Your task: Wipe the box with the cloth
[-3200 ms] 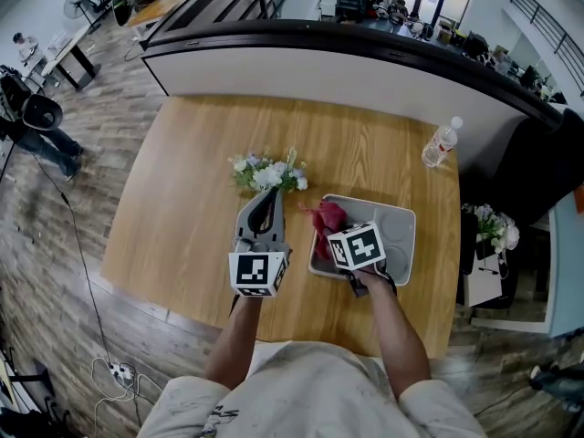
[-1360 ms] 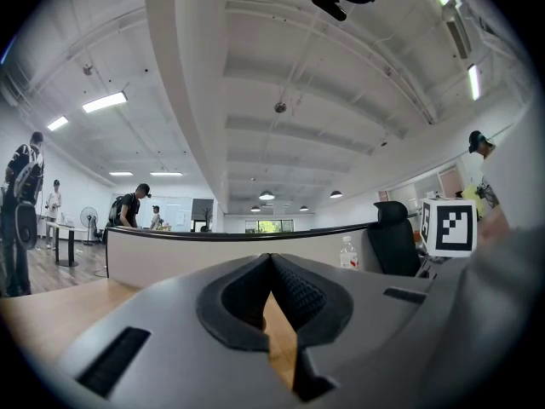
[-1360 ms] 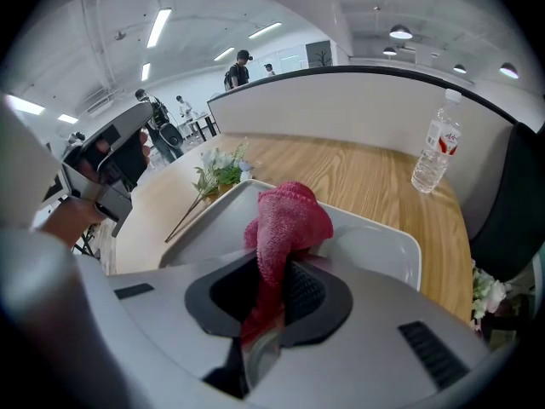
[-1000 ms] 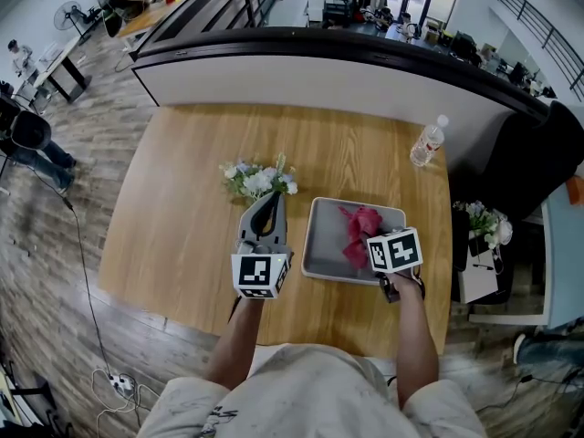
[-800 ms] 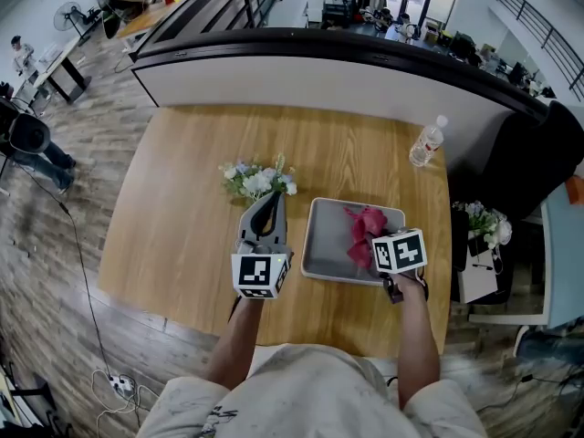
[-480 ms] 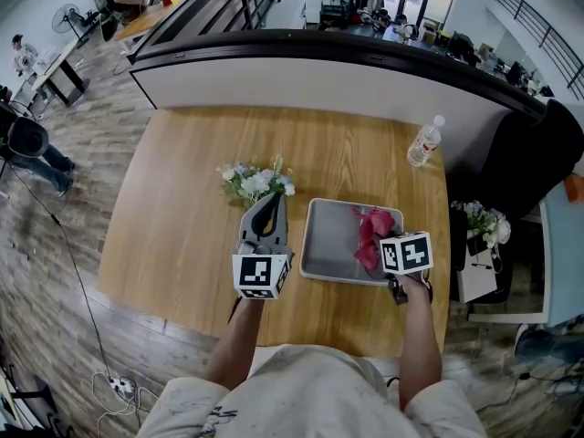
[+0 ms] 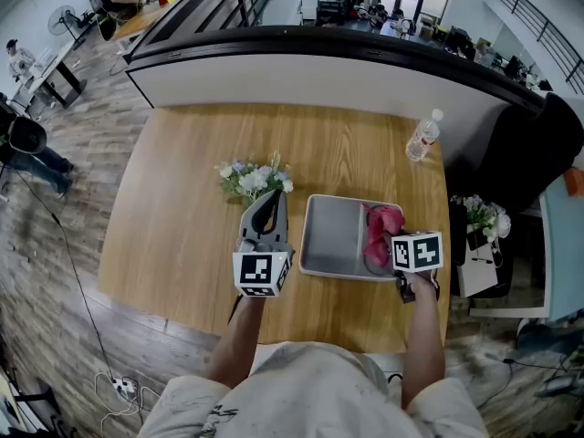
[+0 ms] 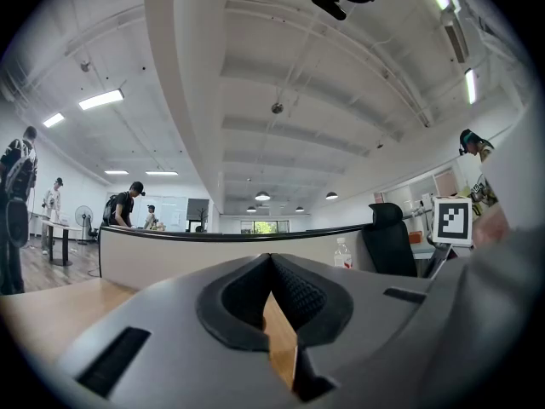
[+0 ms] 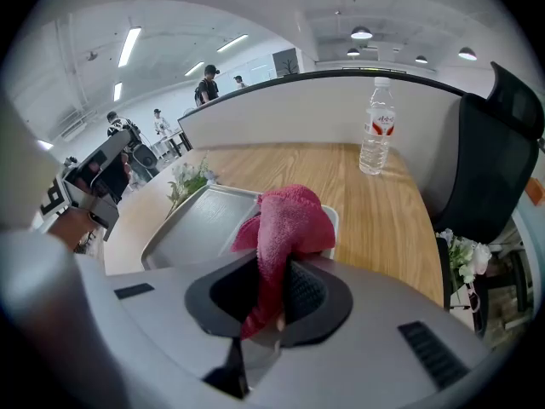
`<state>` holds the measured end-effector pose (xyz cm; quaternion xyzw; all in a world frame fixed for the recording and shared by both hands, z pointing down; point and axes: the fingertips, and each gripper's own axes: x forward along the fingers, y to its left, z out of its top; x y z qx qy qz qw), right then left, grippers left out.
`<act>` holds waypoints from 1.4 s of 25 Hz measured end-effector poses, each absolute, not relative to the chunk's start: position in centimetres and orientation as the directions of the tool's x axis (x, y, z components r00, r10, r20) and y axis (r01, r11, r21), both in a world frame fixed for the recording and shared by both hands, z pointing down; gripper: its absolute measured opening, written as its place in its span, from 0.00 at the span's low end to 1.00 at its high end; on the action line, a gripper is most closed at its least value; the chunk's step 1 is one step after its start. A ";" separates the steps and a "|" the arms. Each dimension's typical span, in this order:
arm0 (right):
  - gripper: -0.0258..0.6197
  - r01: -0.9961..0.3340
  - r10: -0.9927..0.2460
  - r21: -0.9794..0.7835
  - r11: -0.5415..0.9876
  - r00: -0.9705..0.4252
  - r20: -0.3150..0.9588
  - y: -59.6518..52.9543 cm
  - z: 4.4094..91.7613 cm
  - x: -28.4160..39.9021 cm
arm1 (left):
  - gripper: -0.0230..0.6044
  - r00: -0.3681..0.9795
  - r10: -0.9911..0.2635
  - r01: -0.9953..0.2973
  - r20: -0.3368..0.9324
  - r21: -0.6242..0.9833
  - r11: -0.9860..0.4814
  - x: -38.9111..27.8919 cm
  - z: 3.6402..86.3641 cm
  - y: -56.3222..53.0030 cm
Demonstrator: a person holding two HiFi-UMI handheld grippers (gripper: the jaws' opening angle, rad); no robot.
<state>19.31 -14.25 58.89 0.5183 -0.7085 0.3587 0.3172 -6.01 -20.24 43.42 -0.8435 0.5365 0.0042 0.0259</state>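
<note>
A shallow grey box point(image 7: 333, 245) lies open on the wooden table, right of centre; it also shows ahead of my right jaws as the grey box point(image 9: 192, 224). My right gripper point(image 7: 391, 235) is shut on a red cloth point(image 7: 380, 234), pressing it at the box's right end. In the right gripper view the red cloth point(image 9: 285, 224) bunches out of the gripper point(image 9: 271, 301) over the box's near right corner. My left gripper point(image 7: 265, 210) rests on the table just left of the box, jaws shut with nothing between them; the same left gripper point(image 8: 271, 301) points level across the table.
A small bunch of white flowers point(image 7: 250, 177) lies on the table point(image 7: 182, 199) just beyond my left gripper. A water bottle point(image 7: 421, 136) stands at the far right corner, seen also as the bottle point(image 9: 376, 126). A curved counter point(image 7: 319, 62) runs behind the table.
My right gripper has dragged the red cloth across the box from its left part to its right end. The left gripper has stayed put.
</note>
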 end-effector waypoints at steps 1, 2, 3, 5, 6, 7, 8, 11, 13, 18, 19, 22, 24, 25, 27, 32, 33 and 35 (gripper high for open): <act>0.14 -0.963 -0.508 -0.180 0.201 -0.259 0.821 -14.2 58.9 19.6 | 0.06 0.425 -0.904 -0.905 -0.035 -0.039 -0.424 -6.0 43.4 -20.2; 0.14 -0.964 -0.509 -0.179 0.196 -0.256 0.822 -14.1 58.9 19.8 | 0.06 0.427 -0.904 -0.904 -0.035 -0.039 -0.425 -5.9 43.5 -20.3; 0.14 -0.965 -0.509 -0.179 0.191 -0.253 0.823 -14.1 58.9 20.0 | 0.06 0.428 -0.903 -0.904 -0.034 -0.039 -0.426 -5.9 43.5 -20.3; 0.14 -0.967 -0.510 -0.180 0.181 -0.249 0.824 -13.9 58.9 20.3 | 0.06 0.429 -0.903 -0.903 -0.033 -0.038 -0.428 -5.9 43.6 -20.2; 0.14 -0.967 -0.510 -0.181 0.177 -0.247 0.824 -13.8 58.9 20.5 | 0.06 0.430 -0.902 -0.903 -0.032 -0.037 -0.429 -5.9 43.6 -20.2; 0.14 -0.968 -0.511 -0.181 0.174 -0.246 0.824 -13.8 58.9 20.7 | 0.06 0.430 -0.902 -0.902 -0.032 -0.036 -0.429 -5.9 43.6 -20.2; 0.14 -0.968 -0.511 -0.182 0.171 -0.245 0.824 -13.7 58.9 20.9 | 0.06 0.430 -0.902 -0.903 -0.032 -0.035 -0.429 -5.9 43.6 -20.3; 0.14 -0.969 -0.513 -0.186 0.164 -0.245 0.823 -13.4 59.0 21.4 | 0.06 0.427 -0.904 -0.904 -0.035 -0.032 -0.426 -6.2 43.7 -20.3; 0.14 -0.969 -0.516 -0.188 0.158 -0.243 0.821 -13.2 59.0 21.8 | 0.06 0.424 -0.905 -0.905 -0.036 -0.029 -0.424 -6.3 43.7 -20.4; 0.14 -0.970 -0.517 -0.201 0.139 -0.244 0.820 -12.7 59.0 22.8 | 0.06 0.426 -0.904 -0.905 -0.035 -0.030 -0.425 -6.1 43.7 -20.5; 0.14 -0.970 -0.518 -0.201 0.136 -0.242 0.821 -12.6 59.0 22.9 | 0.06 0.427 -0.904 -0.904 -0.034 -0.029 -0.426 -6.1 43.7 -20.4; 0.14 -0.971 -0.518 -0.201 0.129 -0.239 0.821 -12.4 59.0 23.1 | 0.06 0.427 -0.904 -0.904 -0.034 -0.031 -0.426 -6.3 43.7 -20.4; 0.14 -0.970 -0.518 -0.206 0.127 -0.241 0.821 -12.4 59.0 23.2 | 0.06 0.427 -0.903 -0.904 -0.035 -0.033 -0.426 -6.3 43.6 -20.5; 0.14 -0.970 -0.518 -0.206 0.126 -0.242 0.821 -12.4 59.0 23.2 | 0.06 0.428 -0.903 -0.904 -0.035 -0.034 -0.427 -6.3 43.6 -20.5; 0.14 -0.971 -0.517 -0.202 0.127 -0.239 0.822 -12.5 59.1 23.3 | 0.06 0.429 -0.903 -0.903 -0.035 -0.034 -0.427 -6.2 43.6 -20.6; 0.14 -0.972 -0.515 -0.202 0.121 -0.235 0.824 -12.4 59.1 23.3 | 0.06 0.428 -0.903 -0.904 -0.034 -0.036 -0.427 -6.4 43.6 -20.6; 0.14 -0.972 -0.515 -0.201 0.120 -0.234 0.824 -12.4 59.1 23.4 | 0.06 0.428 -0.903 -0.904 -0.035 -0.036 -0.426 -6.5 43.6 -20.6; 0.14 -0.973 -0.515 -0.197 0.119 -0.230 0.826 -12.4 59.1 23.5 | 0.06 0.426 -0.904 -0.904 -0.036 -0.035 -0.425 -6.6 43.6 -20.6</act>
